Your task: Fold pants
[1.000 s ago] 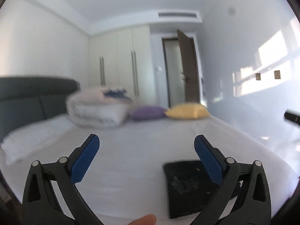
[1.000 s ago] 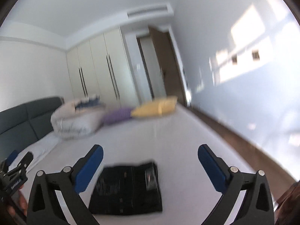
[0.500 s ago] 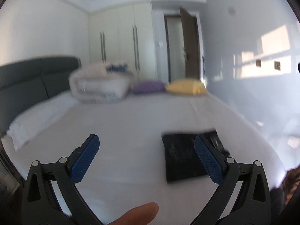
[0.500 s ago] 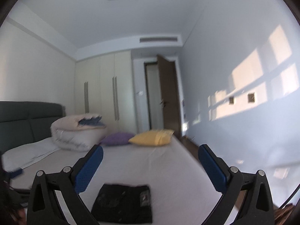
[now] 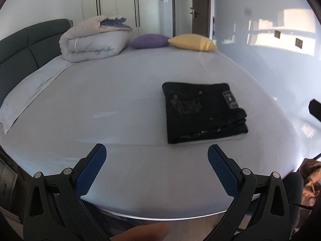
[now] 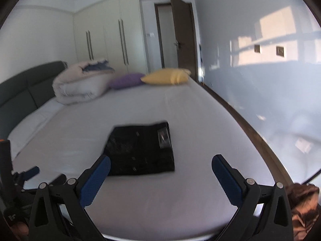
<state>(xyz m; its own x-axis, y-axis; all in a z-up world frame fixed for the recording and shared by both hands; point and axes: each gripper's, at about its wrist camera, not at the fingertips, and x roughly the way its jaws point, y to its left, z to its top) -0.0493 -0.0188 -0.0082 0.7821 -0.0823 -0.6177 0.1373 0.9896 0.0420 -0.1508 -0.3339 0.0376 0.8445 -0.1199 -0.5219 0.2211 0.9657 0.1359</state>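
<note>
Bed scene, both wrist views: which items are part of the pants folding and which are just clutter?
Part of the job:
- black pants, folded flat on the bed
- left gripper, open, empty
- right gripper, open, empty

Just lying about:
- rolled duvet
- purple cushion
- yellow cushion
- white pillow
- brown cloth off the bed's edge

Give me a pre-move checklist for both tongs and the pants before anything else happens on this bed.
1. Left tongs open and empty: ok.
2. Right tongs open and empty: ok.
3. Pants folded into a compact rectangle, lying flat on the bed: ok.
4. Pants free of both tongs, nothing touching them: ok.
5. Edges of the folded layers aligned: not ok, layers stagger at the near right corner.
6. Duvet and pillows well clear of the pants: ok.
</note>
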